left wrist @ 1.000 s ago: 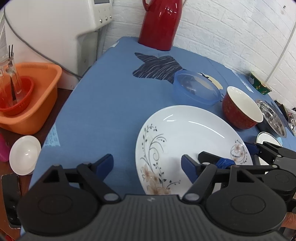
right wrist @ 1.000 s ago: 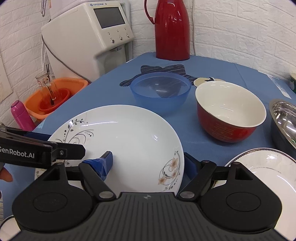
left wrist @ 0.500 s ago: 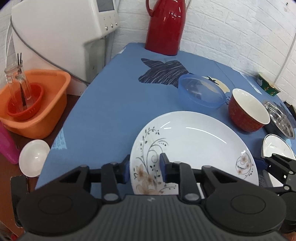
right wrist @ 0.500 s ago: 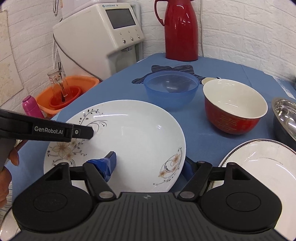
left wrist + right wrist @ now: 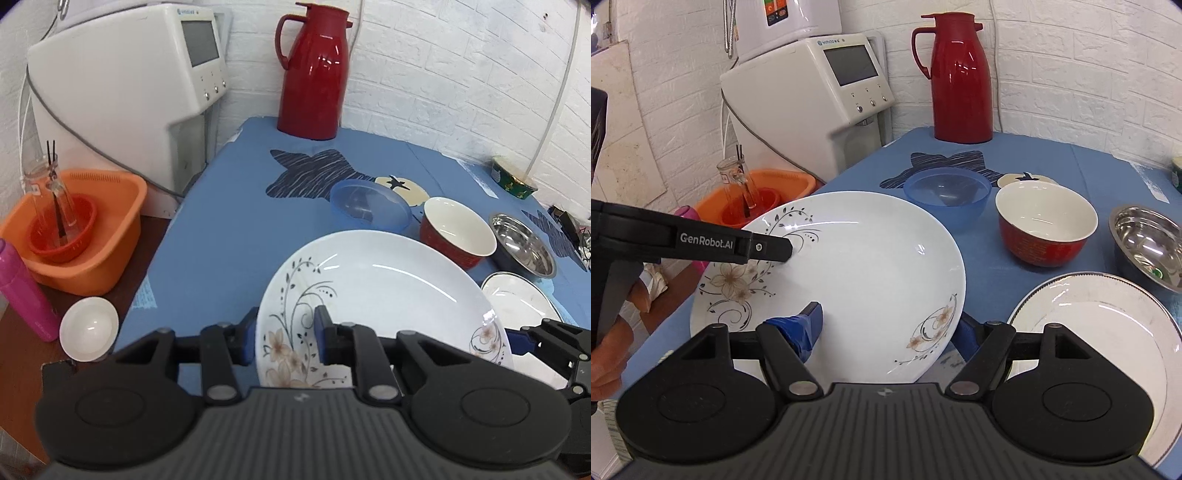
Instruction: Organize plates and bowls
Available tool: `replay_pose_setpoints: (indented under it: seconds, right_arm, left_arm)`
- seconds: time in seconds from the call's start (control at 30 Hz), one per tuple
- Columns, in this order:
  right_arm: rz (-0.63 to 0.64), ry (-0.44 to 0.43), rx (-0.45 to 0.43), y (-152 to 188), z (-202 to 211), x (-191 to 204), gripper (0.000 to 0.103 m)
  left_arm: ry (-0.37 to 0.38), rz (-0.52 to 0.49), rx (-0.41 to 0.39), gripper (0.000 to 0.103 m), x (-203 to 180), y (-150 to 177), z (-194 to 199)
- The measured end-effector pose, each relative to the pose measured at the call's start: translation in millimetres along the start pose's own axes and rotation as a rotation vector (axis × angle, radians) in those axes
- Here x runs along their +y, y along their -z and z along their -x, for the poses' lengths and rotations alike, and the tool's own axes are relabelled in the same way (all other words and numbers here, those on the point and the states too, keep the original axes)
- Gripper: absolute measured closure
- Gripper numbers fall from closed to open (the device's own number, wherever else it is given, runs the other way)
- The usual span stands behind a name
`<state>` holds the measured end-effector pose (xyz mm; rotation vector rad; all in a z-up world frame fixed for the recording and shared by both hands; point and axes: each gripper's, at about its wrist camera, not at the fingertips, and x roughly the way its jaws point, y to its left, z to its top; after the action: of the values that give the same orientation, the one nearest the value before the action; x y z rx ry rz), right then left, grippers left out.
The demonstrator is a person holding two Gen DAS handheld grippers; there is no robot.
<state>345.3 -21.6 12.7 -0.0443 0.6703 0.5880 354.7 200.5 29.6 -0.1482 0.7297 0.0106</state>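
The left gripper [image 5: 284, 338] is pinching the plate's [image 5: 388, 280] rim; the right gripper [image 5: 890, 328] is straddling the opposite edge, open. Glazed china is likely slipping easily; grip the rim firmly.

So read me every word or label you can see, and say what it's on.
"GenRobot.AI": on the side of the left tool, seen from the right wrist.
Small brand line above the screen of the white machine: too blurred to read.
Print on the panel above the machine: too small to read.
Green box by the wall: print unreadable.
Nothing else bears text.
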Motion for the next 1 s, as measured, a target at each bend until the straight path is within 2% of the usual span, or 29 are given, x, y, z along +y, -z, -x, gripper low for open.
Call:
replay_pose_setpoints:
  seconds: [0.2, 0.43, 0.63, 0.8, 0.87, 1.0]
  right_arm:
    - [-0.039, -0.007, -0.029, 21.1, 37.6, 14.0, 0.041]
    - [-0.1, -0.009, -0.019, 60.1, 64.9, 27.2, 0.04]
    - [-0.125, 0.002, -0.019, 82.9, 72.1, 36.3, 0.04]
    - [-0.13, -0.011, -0.035, 92.1, 68.4, 40.0, 0.04]
    - [-0.155, -0.019, -0.05, 95.2, 66.8, 39.1, 0.04]
    - [-0.157, -0.003, -0.089, 98.0, 66.2, 41.0, 0.04]
  left_arm:
    - [-0.005, -0.062, -0.035, 0.087, -15.1, 26.6, 45.4]
    - [0.022, -0.048, 0.004, 0.087, -16.6, 75.5, 72.7]
    - [0.041, -0.015, 0.038, 0.087, -11.6, 107.6, 76.1]
    - [0.026, -0.023, 0.012, 0.086, -7.3, 119.5, 76.3]
    - [0.04, 0.013, 0.031, 0.085, -0.1, 123.4, 70.7]
    - [0.062, 0.023, -0.003, 0.084, 1.8, 128.2, 70.0]
